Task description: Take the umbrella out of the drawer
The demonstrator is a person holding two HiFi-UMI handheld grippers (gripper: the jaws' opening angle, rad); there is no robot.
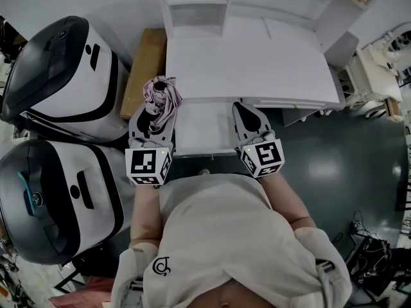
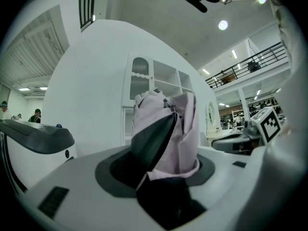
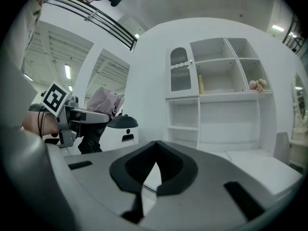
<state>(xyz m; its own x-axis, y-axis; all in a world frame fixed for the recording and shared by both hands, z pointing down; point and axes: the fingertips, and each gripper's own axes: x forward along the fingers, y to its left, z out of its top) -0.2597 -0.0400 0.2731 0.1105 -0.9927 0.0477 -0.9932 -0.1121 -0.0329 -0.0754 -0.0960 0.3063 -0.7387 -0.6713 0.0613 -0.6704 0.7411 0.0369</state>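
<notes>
The folded pink umbrella (image 1: 162,98) stands upright between the jaws of my left gripper (image 1: 156,110), which is shut on it just left of the open white drawer (image 1: 204,130). In the left gripper view the pink fabric (image 2: 185,129) bunches between the dark pads (image 2: 154,138), with a dark part of the umbrella below it. My right gripper (image 1: 244,110) hovers over the drawer's right side. In its own view the right gripper (image 3: 155,150) has its tips together and nothing shows between them. The same view shows the umbrella (image 3: 106,101) at the left.
A white desk (image 1: 250,69) with a white shelf unit (image 3: 216,100) stands ahead. Two large white-and-black machines (image 1: 64,76) (image 1: 58,197) stand close on the left. A brown board (image 1: 144,63) lies between the far machine and the desk. Dark floor (image 1: 347,165) lies to the right.
</notes>
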